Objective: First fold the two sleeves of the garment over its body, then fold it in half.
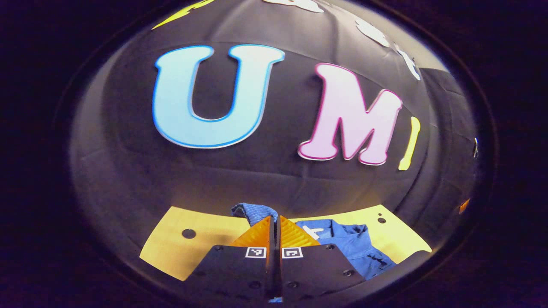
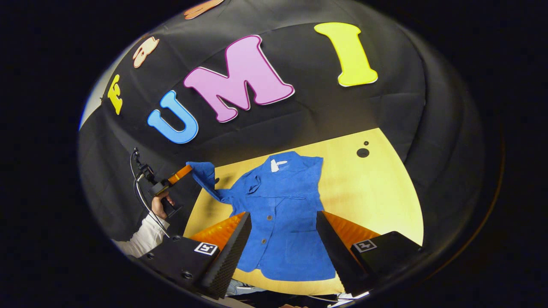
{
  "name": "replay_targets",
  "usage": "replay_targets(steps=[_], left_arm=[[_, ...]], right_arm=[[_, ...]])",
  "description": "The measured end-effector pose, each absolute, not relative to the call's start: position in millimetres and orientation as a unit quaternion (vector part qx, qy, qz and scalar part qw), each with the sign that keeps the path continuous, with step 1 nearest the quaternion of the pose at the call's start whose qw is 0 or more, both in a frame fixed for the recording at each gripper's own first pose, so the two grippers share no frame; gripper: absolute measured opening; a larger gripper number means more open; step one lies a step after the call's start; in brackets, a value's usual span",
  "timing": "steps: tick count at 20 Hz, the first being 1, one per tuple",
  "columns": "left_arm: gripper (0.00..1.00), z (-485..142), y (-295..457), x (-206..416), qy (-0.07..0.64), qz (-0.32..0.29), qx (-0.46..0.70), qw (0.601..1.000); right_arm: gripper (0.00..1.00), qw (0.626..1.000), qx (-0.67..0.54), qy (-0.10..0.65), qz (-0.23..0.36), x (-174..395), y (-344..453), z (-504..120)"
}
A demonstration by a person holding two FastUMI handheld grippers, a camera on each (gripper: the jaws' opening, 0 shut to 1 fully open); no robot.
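Note:
A blue buttoned shirt (image 2: 282, 201) lies face up on the yellow table (image 2: 376, 201), collar toward the far wall. In the right gripper view, my left gripper (image 2: 187, 170) is shut on the end of one sleeve (image 2: 204, 176) and holds it raised above the table's left edge. In the left gripper view, the left gripper (image 1: 275, 220) has its fingers pressed together, and the blue sleeve cuff (image 1: 253, 211) pokes out above the tips, with the shirt body (image 1: 346, 244) to the right. My right gripper (image 2: 282, 220) hovers open over the shirt's lower front, holding nothing.
The black cloth wall (image 2: 299, 111) rises close behind the table. Round holes (image 2: 363, 152) mark the far right corner of the tabletop. A person's hand (image 2: 159, 206) and white sleeve (image 2: 139, 241) hold the left gripper at the left, with a cable (image 2: 135, 179) hanging.

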State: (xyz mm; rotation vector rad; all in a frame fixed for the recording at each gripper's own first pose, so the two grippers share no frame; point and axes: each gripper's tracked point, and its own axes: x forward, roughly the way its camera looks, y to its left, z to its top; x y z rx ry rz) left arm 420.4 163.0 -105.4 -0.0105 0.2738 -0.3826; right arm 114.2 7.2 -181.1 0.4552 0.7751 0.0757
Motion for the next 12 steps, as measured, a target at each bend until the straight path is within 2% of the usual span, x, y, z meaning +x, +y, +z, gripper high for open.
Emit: replay_targets(steps=[5,7,8,12], left_arm=[[0.0,-120.0,12.0,420.3,0.145,-0.294,0.036,0.944],[0.0,-154.2,-37.4,430.7,0.181,-0.31,0.069,0.931],[0.0,-174.8,-60.3,426.7,0.223,-0.322,0.081,0.916],[0.0,-253.5,-135.0,423.2,0.274,-0.347,0.116,0.889]], right_arm=[[0.98,0.899,0.224,0.377,0.01,99.7,-30.2,-188.6],[0.98,0.897,0.228,0.379,0.002,94.3,-42.9,-191.9],[0.98,0.896,0.226,0.381,-0.001,93.3,-49.5,-194.5],[0.98,0.888,0.22,0.403,-0.008,90.6,-79.1,-217.1]])
